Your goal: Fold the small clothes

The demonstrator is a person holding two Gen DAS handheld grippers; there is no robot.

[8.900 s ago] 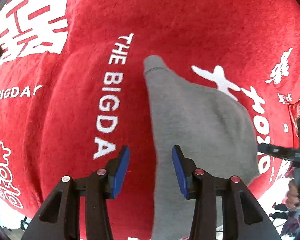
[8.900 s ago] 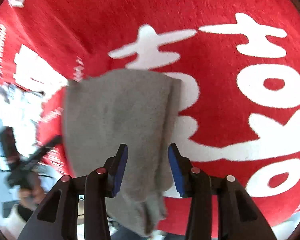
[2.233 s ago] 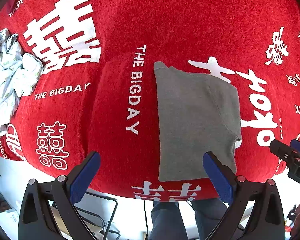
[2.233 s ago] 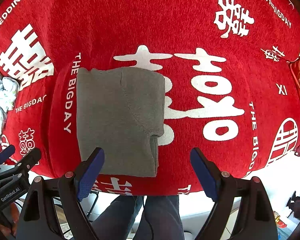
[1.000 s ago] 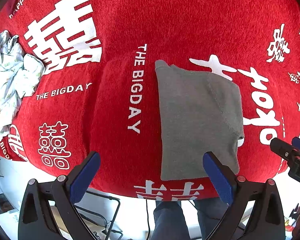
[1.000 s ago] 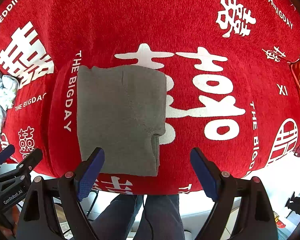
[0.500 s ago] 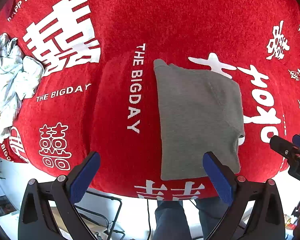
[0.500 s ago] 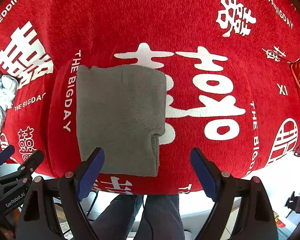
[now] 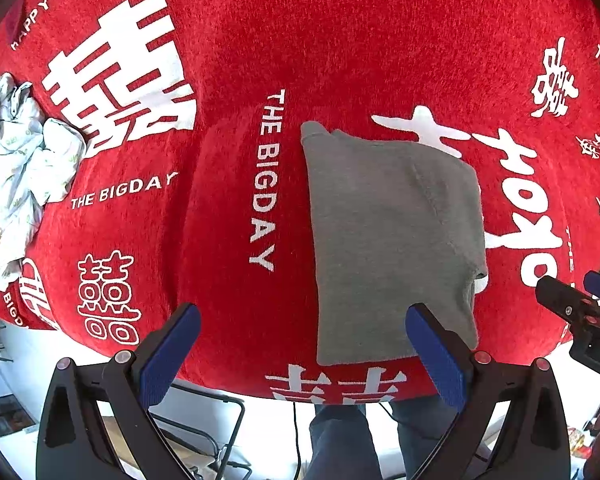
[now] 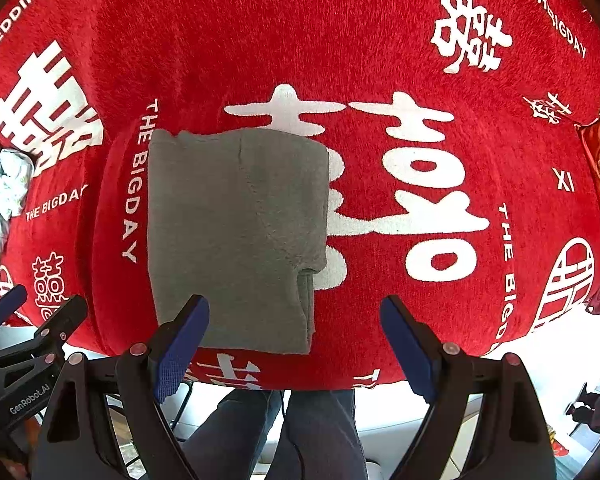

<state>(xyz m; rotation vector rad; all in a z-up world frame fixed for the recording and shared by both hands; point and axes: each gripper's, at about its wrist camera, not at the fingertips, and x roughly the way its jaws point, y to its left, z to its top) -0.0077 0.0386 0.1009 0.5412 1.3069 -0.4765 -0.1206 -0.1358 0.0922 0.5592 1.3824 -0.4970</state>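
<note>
**Gray garment folded and let go, both grippers pulled back**

Red tablecloth (image 10: 260, 40) fills both views: fuzzy, chenille-like pile, white double-happiness characters and "THE BIGDAY" text printed on it, draped over a table edge near the bottom of frame.

Gray garment (image 9: 392, 236) lies flat on the cloth near the front edge, just right of the vertical "THE BIGDAY" line. Soft knit, matte, a stitched seam curving down it. Now a neat near-rectangle, with layered edges showing at the lower right corner (image 10: 306, 304), so folded at least once.

Change: about nine seconds ago both grippers were low over the garment, jaws narrow, cloth between them and rumpled. For the last two seconds the garment has stayed put, same outline, and the grippers have hung above it spread wide. Judgement: this piece looks done, or one more fold at most; next likely target is the other clothes.

White crumpled pile (image 9: 16, 176) sits at the far left edge of the cloth, well apart from the gray piece; thin fabric, small pale print, unfolded.

Left gripper (image 9: 300, 356): released, jaws wide apart, blue ribbed pads, holding nothing, above the front edge. Right gripper (image 10: 296, 350): same, released and empty, left pad overlapping the garment's near edge in view; contact can't be told.
</note>
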